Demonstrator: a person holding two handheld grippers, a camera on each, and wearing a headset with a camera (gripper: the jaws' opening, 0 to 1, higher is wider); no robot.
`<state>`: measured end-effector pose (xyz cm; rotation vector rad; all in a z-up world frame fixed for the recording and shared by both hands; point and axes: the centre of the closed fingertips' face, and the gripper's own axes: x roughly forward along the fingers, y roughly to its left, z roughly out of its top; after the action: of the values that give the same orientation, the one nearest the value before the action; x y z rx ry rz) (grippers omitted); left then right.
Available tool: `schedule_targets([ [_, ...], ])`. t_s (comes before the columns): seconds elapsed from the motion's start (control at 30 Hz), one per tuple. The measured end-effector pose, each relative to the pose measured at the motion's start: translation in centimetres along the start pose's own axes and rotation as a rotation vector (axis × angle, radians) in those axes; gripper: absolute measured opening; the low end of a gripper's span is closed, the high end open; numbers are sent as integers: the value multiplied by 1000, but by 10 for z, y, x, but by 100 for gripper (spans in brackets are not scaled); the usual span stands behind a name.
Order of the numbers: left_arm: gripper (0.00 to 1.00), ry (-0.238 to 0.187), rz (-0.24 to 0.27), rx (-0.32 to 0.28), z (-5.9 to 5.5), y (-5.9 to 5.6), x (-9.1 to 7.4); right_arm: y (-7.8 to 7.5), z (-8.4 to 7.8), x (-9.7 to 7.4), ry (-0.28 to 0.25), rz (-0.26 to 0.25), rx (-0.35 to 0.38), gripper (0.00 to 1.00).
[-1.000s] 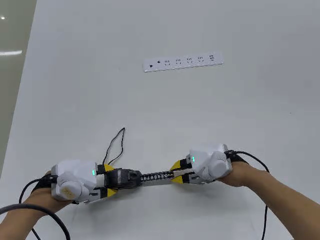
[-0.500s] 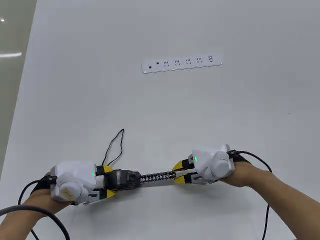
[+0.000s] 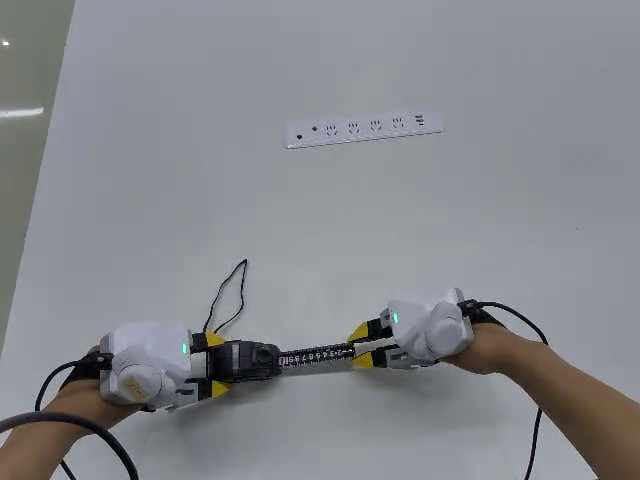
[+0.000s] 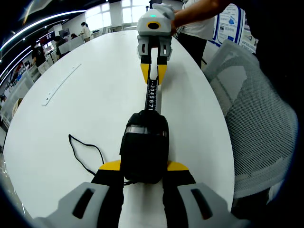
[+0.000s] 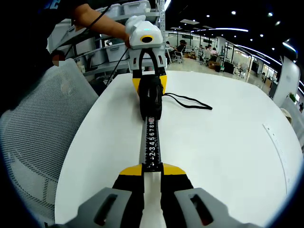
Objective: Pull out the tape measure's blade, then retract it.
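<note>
White tabletop [image 3: 300,220], open-plan office around; one grey mesh chair [image 4: 256,109]. One white power strip [image 3: 363,128] at 12 o'clock. One black tape measure case [image 3: 255,359] at 6 o'clock, clamped by left gripper [image 3: 220,362]; right gripper [image 3: 358,347] pinches numbered blade [image 3: 315,354].

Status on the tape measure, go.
Left gripper shut on tape measure. Right gripper shut on blade tip, blade partly out. Power strip far across the table, out of the way.
</note>
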<state>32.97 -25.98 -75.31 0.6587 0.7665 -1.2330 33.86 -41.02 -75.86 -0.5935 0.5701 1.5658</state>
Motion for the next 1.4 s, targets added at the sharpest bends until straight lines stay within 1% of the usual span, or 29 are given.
schedule_targets([
  [1.0,27,5,2,0,0,0,0,0,-8,-11,6,-1,14,9],
  [1.4,27,5,2,0,-1,0,0,0,-9,-14,7,-3,9,9],
])
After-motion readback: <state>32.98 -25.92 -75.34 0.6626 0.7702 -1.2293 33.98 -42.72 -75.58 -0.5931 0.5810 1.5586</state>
